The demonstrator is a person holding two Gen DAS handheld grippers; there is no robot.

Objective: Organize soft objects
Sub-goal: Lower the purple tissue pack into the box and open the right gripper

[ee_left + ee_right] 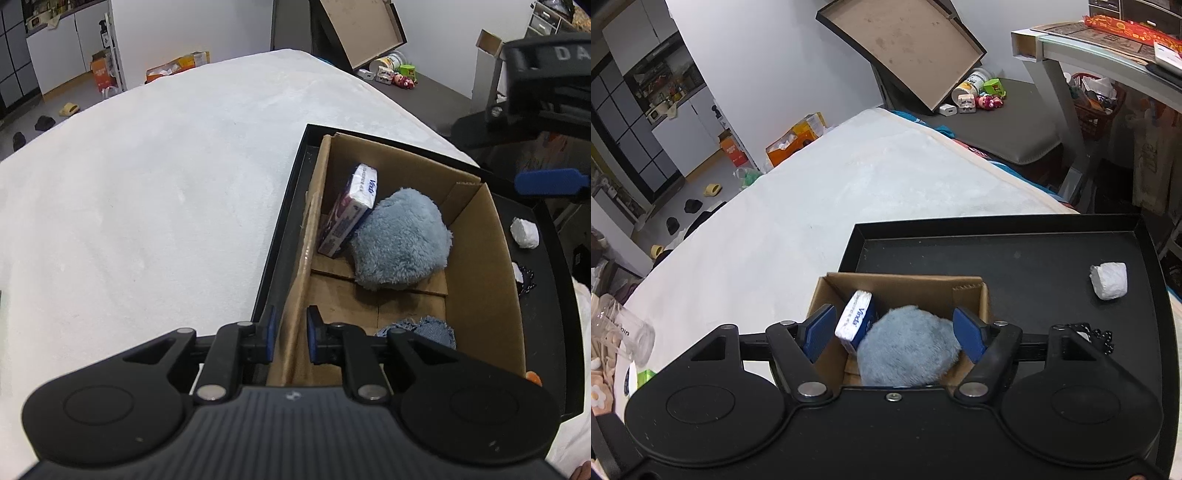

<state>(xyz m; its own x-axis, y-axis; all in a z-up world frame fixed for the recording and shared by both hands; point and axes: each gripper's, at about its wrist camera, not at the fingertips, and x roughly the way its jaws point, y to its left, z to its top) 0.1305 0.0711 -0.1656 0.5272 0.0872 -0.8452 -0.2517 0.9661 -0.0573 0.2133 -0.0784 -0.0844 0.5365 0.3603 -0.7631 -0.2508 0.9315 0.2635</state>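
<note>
A cardboard box (pixel 476 258) stands in a black tray (pixel 280 229) on the white bed. In it lie a fluffy blue plush (pixel 400 243), a Vinda tissue pack (pixel 349 210) leaning on the left wall, and a denim piece (pixel 428 328). My left gripper (pixel 291 338) straddles the box's left wall, jaws narrowly apart around it. My right gripper (pixel 894 332) is open above the box (pixel 905 291), over the plush (pixel 908 347) and tissue pack (pixel 855 323). It also shows in the left wrist view (pixel 546 184).
A crumpled white paper ball (pixel 1108 280) and a black beaded item (pixel 1100 338) lie on the tray floor (pixel 1015 254). A clear glass jar (pixel 620 332) lies on the bed at left. Beyond the bed are a bench with toys (pixel 982 98) and a glass desk (pixel 1108 48).
</note>
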